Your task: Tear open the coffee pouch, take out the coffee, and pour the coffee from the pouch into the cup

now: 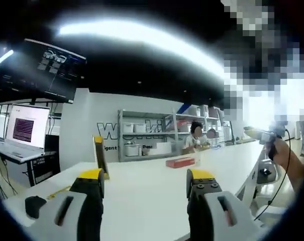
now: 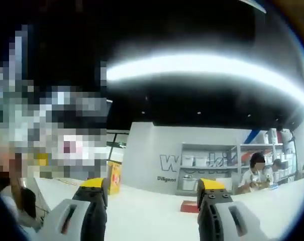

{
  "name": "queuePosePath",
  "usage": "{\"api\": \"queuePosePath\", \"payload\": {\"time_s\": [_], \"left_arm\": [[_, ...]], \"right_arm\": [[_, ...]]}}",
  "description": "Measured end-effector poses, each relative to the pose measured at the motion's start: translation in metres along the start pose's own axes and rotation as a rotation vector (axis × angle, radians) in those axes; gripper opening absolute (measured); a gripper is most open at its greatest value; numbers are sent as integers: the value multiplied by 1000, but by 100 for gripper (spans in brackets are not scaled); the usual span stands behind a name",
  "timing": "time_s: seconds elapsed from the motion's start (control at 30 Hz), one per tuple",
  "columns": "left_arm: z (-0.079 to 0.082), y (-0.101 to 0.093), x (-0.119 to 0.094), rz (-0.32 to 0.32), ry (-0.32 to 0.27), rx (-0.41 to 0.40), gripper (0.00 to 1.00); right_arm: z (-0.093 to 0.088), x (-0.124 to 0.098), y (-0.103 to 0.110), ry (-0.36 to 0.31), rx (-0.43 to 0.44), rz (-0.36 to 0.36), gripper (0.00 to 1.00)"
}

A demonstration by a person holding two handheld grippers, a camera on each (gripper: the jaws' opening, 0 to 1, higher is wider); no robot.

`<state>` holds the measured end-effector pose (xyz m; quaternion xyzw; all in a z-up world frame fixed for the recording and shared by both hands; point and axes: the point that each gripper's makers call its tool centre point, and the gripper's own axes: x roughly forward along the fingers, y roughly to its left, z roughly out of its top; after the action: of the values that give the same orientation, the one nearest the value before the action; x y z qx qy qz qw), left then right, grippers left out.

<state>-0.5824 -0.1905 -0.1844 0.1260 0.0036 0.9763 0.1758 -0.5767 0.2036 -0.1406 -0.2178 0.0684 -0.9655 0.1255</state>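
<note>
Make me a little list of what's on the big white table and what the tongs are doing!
Table: long white tabletop
On it, far: flat red packet
On it, left: upright yellow pouch-like packet
Near left edge: small black object
Left tongs: open, holding nothing
Right tongs: open, holding nothing
Background: grey metal shelves with white boxes, seated person

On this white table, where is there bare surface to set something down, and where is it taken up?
The white table lies bare between the open left gripper and the red box, and from there toward its right edge. Taken: the yellow upright pack at left and a dark object near the left corner. In the right gripper view, the open right gripper faces bare tabletop too.
</note>
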Motion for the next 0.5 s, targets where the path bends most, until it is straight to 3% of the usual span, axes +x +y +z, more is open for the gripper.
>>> {"api": "queuePosePath", "payload": {"time_s": [0.5], "left_arm": [[-3,-10,3,-15,8,24,68]], "right_arm": [[-1,-2,-1,0,3,-4,73]]}}
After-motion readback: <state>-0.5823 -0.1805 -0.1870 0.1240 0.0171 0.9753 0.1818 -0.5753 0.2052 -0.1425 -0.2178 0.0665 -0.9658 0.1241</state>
